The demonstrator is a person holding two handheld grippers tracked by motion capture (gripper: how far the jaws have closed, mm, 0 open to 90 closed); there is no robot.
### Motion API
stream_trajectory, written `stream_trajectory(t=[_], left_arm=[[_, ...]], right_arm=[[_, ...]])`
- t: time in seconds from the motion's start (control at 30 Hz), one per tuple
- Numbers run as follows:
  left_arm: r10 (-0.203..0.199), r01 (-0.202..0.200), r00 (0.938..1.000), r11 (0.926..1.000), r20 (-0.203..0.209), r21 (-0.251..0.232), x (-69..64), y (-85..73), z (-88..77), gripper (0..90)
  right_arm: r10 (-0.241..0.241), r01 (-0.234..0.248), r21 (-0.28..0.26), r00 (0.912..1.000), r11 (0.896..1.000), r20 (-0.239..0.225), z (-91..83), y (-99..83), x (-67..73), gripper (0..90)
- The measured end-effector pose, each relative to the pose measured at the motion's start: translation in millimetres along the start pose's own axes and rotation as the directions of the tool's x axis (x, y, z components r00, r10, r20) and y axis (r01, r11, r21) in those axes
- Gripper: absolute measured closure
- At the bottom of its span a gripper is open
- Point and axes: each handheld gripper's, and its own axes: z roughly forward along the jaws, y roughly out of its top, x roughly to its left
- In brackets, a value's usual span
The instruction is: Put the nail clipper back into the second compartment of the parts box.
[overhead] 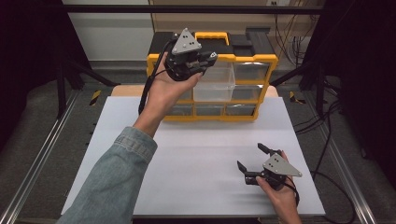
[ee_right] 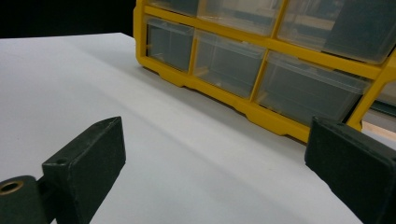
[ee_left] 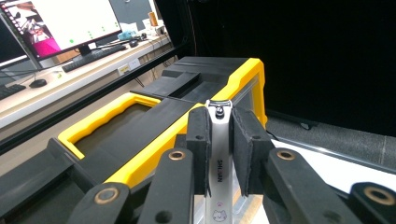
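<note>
A yellow and black drawer cabinet (overhead: 212, 79) with clear plastic drawers was set at the far edge of a white table (overhead: 187, 168), and everything else is placed here in relation to it. One clear drawer (overhead: 215, 80) in the cabinet's upper rows was pulled out toward the person.

The left gripper (overhead: 208, 59) was held up by the left hand (overhead: 170, 88) in front of the cabinet's top left corner, just beside the pulled-out drawer, with a denim sleeve (overhead: 116, 182) reaching up from the near edge of the table. In the left gripper view, the left gripper (ee_left: 219, 140) had its two black jaws clamped on a silver nail clipper (ee_left: 219, 154), which was gripped upright between the pads, its tip rising just above them. A small printed word and a cat face were seen on the clipper's lever. Beyond the jaws, the cabinet's black top (ee_left: 140, 126) and yellow carrying handle (ee_left: 100, 121) were seen from above, and a desk with a monitor (ee_left: 60, 23) and keyboard (ee_left: 93, 53) was seen farther behind the cabinet.

The right gripper (overhead: 254, 158) was held low over the table by the right hand (overhead: 278, 191), well in front of the cabinet's right end. In the right gripper view, the right gripper (ee_right: 215, 172) had its jaws spread wide apart with nothing between them, and they were pointed toward the cabinet's bottom row of drawers (ee_right: 233, 70).
</note>
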Motion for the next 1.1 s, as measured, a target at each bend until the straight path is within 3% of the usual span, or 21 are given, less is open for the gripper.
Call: stream_trajectory(t=[0.5, 1.1], left_arm=[[-0.004, 0.004, 0.9999, 1.0000, 0.017, 0.005, -2.8, -8.0, 14.5, 76.7], [-0.013, 0.013, 0.9998, 0.9999, 0.012, -0.003, -3.3, -11.4, 15.3, 76.6]], right_arm=[[-0.005, 0.005, 0.006, 1.0000, 1.000, -0.008, 0.4, -0.9, 0.7, 5.6], [-0.002, 0.002, 0.007, 1.0000, 1.000, -0.009, 0.8, -1.4, 0.1, 5.6]])
